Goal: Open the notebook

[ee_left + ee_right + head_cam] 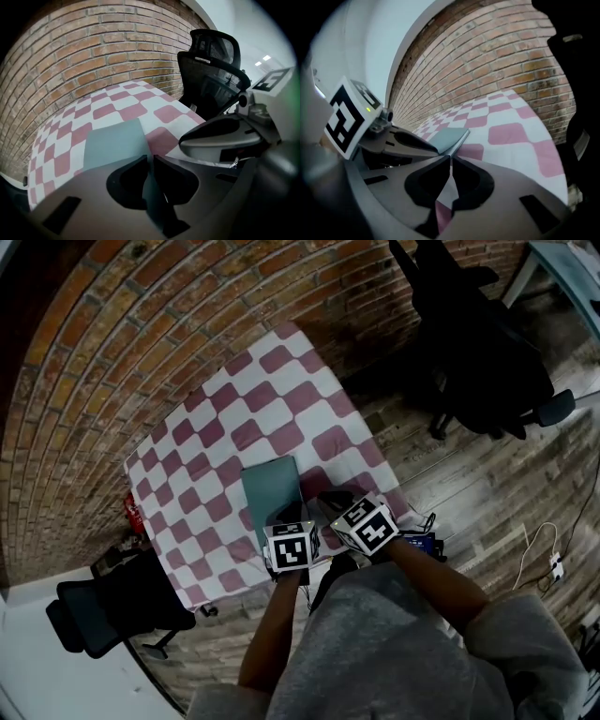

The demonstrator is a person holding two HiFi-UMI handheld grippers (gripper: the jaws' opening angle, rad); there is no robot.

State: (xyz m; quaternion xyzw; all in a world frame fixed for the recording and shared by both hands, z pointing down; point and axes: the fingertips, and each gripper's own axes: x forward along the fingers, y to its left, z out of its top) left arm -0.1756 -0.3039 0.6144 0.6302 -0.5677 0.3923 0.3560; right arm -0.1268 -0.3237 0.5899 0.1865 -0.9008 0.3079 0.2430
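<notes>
A teal notebook (pixel 271 487) lies closed on the pink-and-white checked tablecloth (pixel 234 418), near the table's front edge. My left gripper (pixel 286 513) sits at the notebook's near edge. In the left gripper view my left gripper (pixel 151 159) has its jaws closed on a thin teal edge of the notebook (pixel 112 143), which runs between them. My right gripper (pixel 333 502) hangs just right of the notebook, low over the cloth. In the right gripper view my right gripper (pixel 451 157) is shut with its tips touching and only cloth behind them; the notebook (pixel 447 137) lies just ahead to the left.
A brick wall (pixel 112 343) borders the table's far side. One black office chair (pixel 478 334) stands on the wooden floor at the right, and another (pixel 112 606) sits at the lower left. Cables (pixel 544 559) lie on the floor at the right.
</notes>
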